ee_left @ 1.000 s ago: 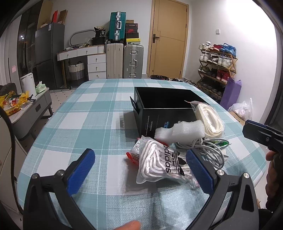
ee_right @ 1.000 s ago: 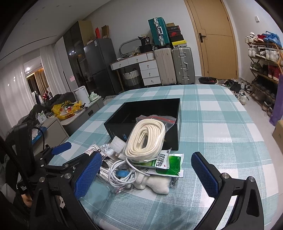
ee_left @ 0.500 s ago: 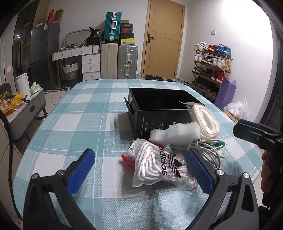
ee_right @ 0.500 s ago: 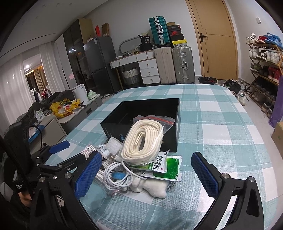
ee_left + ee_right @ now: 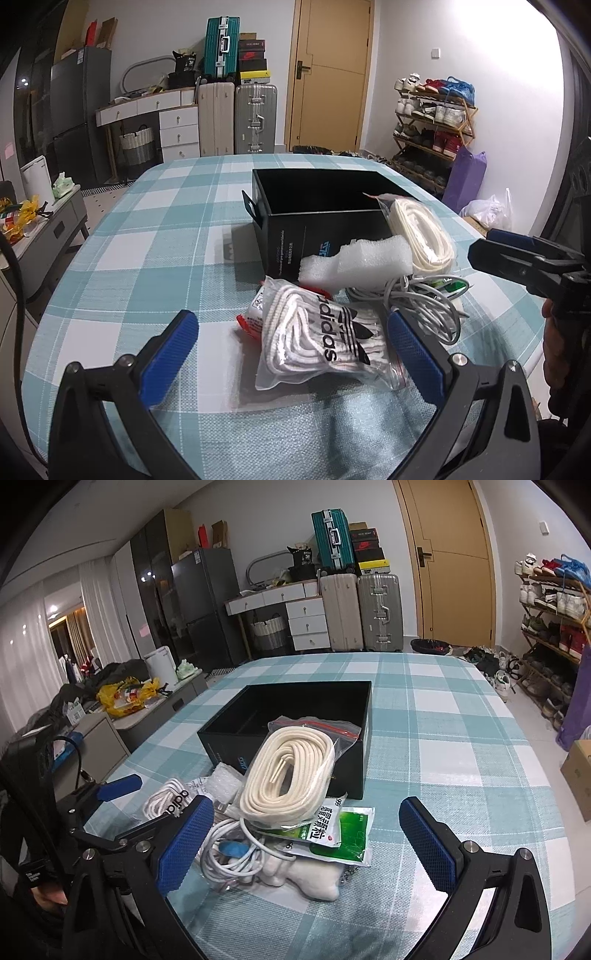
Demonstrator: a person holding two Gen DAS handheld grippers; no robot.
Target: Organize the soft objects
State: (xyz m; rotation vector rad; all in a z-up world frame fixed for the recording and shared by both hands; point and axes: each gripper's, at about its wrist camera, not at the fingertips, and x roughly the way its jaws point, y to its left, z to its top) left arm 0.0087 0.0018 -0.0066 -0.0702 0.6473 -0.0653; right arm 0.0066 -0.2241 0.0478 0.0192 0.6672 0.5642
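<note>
While nothing has been picked up yet, the soft things sit heaped at the middle of the frame: a clear bag of white laces [image 5: 317,339] printed with a sports logo lies flat at the front of the left wrist view, with a white foam piece [image 5: 356,264] just behind it, leaning against the open black box [image 5: 321,221]. A tangle of white cable [image 5: 417,301] spreads to the right of the bag, and a bagged coil of cream rope [image 5: 286,771] is propped against the box's front wall, its top over the rim. Under the rope, in the right wrist view, lie a green sachet [image 5: 347,834] and a pale plush piece [image 5: 306,873]. All of it rests on the teal checked surface [image 5: 147,258].

The left hand-held gripper [image 5: 291,350] hangs spread wide, its blue pads either side of the lace bag, above it. The right hand-held gripper [image 5: 306,843] is likewise spread and empty, framing the pile from the other side.

I would take the lace bag first: lower the left one squarely, pinch across the bulge of laces rather than the slippery plastic edge, then lift clear of the cable before swinging to the box. Snagging a cable loop looks the main risk.
</note>
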